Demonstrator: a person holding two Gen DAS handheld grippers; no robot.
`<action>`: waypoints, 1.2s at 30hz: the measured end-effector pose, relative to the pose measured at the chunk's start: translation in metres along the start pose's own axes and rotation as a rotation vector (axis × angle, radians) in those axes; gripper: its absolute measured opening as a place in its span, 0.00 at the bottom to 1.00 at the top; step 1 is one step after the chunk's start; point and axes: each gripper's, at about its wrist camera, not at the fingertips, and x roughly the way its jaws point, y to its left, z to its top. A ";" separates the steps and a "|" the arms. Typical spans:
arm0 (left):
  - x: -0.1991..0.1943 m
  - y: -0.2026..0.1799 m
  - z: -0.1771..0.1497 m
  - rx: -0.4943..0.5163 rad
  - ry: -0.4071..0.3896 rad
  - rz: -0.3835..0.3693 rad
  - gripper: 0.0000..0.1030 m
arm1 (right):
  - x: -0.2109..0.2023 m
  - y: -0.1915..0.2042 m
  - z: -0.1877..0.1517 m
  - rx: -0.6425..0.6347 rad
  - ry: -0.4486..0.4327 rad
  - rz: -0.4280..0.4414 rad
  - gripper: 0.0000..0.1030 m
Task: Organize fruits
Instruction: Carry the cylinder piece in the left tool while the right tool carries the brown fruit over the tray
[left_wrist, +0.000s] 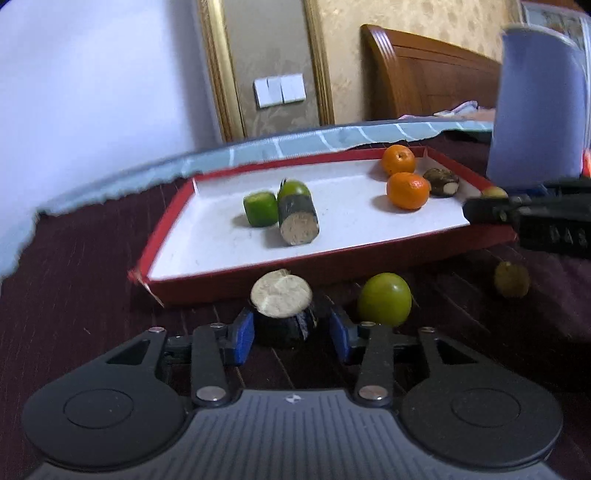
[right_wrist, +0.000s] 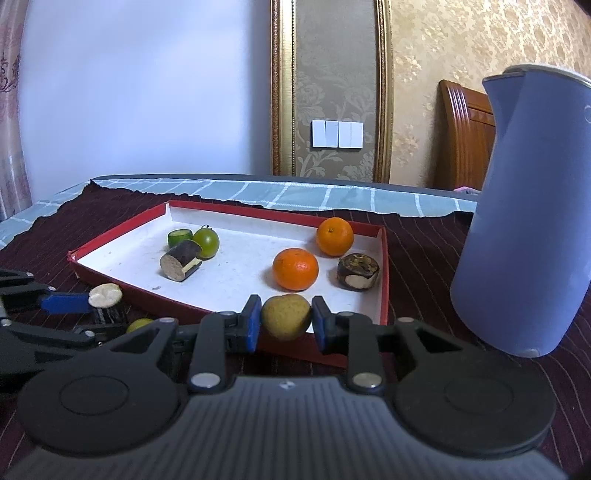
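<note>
A red tray (left_wrist: 236, 273) (right_wrist: 122, 286) with a white floor holds two oranges (left_wrist: 407, 191) (right_wrist: 295, 268), green fruits (left_wrist: 260, 208) (right_wrist: 206, 240) and dark cane pieces (left_wrist: 298, 219) (right_wrist: 181, 260). My left gripper (left_wrist: 291, 330) stands open around an upright dark cane piece (left_wrist: 282, 306) (right_wrist: 105, 301) on the cloth before the tray; its pads do not press it. My right gripper (right_wrist: 286, 321) is shut on a yellow-green fruit (right_wrist: 286, 315) (left_wrist: 495, 192) above the tray's near right corner.
A green fruit (left_wrist: 384, 299) (right_wrist: 138, 325) and a yellowish fruit (left_wrist: 511, 279) lie on the dark striped cloth (left_wrist: 74, 277) before the tray. A tall blue jug (right_wrist: 524, 221) (left_wrist: 539, 107) stands right of the tray. A bed and a wall lie behind.
</note>
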 end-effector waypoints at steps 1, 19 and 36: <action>0.001 0.004 0.001 -0.026 0.002 -0.016 0.41 | 0.000 0.000 0.000 0.000 0.000 0.001 0.26; -0.012 -0.001 0.022 -0.056 -0.051 0.008 0.31 | -0.007 0.019 0.002 -0.029 -0.003 0.022 0.26; -0.001 -0.002 0.052 -0.080 -0.073 0.038 0.31 | -0.008 0.018 0.023 -0.015 -0.028 0.005 0.26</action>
